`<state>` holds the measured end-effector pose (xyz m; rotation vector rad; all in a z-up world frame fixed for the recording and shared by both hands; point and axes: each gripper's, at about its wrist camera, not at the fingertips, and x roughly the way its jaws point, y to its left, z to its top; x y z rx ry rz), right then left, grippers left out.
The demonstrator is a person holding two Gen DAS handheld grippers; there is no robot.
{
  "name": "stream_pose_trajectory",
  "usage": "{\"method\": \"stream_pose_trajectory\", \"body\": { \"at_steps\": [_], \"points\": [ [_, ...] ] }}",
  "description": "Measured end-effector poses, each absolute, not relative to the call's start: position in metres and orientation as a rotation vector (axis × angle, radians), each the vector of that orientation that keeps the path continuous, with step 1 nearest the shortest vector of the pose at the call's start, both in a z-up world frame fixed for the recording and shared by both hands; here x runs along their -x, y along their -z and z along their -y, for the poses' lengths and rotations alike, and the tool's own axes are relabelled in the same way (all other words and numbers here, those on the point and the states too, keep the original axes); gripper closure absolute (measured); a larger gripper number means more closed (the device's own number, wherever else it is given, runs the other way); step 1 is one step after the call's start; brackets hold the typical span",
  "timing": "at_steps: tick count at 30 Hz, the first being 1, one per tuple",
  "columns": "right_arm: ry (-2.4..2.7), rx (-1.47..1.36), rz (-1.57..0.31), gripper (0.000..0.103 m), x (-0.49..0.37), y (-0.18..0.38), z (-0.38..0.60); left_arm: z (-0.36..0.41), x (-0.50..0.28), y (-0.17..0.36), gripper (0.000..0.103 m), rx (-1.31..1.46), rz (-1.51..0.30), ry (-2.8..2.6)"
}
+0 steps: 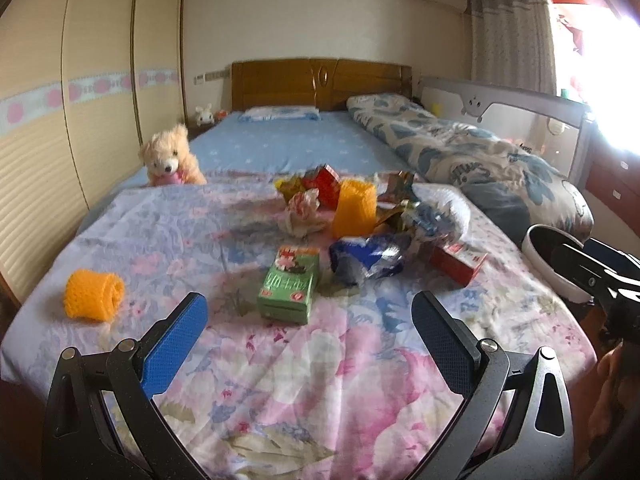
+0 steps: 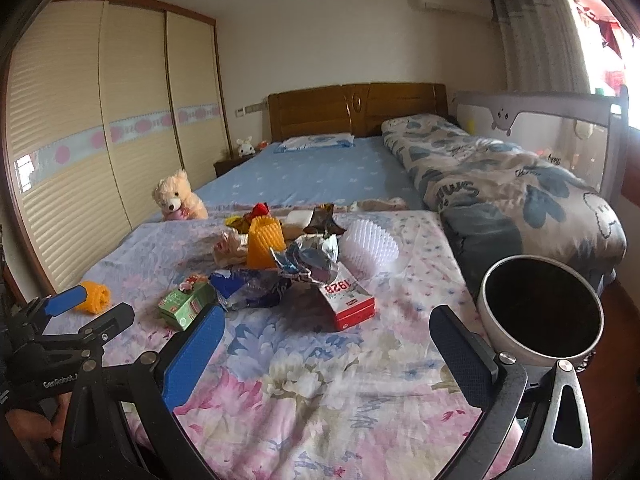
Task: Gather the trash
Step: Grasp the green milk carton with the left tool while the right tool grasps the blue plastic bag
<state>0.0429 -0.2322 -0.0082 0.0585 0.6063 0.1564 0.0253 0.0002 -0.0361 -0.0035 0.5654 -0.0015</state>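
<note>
Trash lies on the floral bedspread (image 1: 320, 380): a green carton (image 1: 289, 289), a crumpled blue foil bag (image 1: 366, 258), a red and white box (image 1: 460, 262), an orange foam net standing upright (image 1: 355, 208), another orange net (image 1: 94, 295) lying apart at the left, and crumpled wrappers (image 1: 304, 208). My left gripper (image 1: 310, 322) is open and empty, just short of the green carton. My right gripper (image 2: 326, 334) is open and empty, near the red box (image 2: 348, 300). A white bin (image 2: 540, 316) stands at the bed's right edge.
A teddy bear (image 1: 170, 156) sits at the bed's left side. A rolled quilt (image 1: 480, 152) lies along the right. Sliding wardrobe doors (image 1: 80, 120) line the left wall. A white foam net (image 2: 370, 248) lies behind the pile.
</note>
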Motion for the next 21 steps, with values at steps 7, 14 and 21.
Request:
{"method": "stream_pose_trajectory", "body": {
  "at_steps": [7,14,21],
  "points": [
    [-0.176,-0.044,-0.680,0.000,-0.071,0.025,0.227,-0.017,-0.057,0.054,0.000,0.007,-0.676,-0.009],
    [-0.237,-0.046,-0.766,0.001,-0.103,0.047,0.212,-0.030,-0.092,0.072,0.000,-0.010,-0.764,-0.015],
    [-0.318,-0.044,-0.828,0.008,-0.130,0.067,0.182,-0.038,-0.120,0.084,0.003,-0.024,-0.822,0.004]
  ]
}}
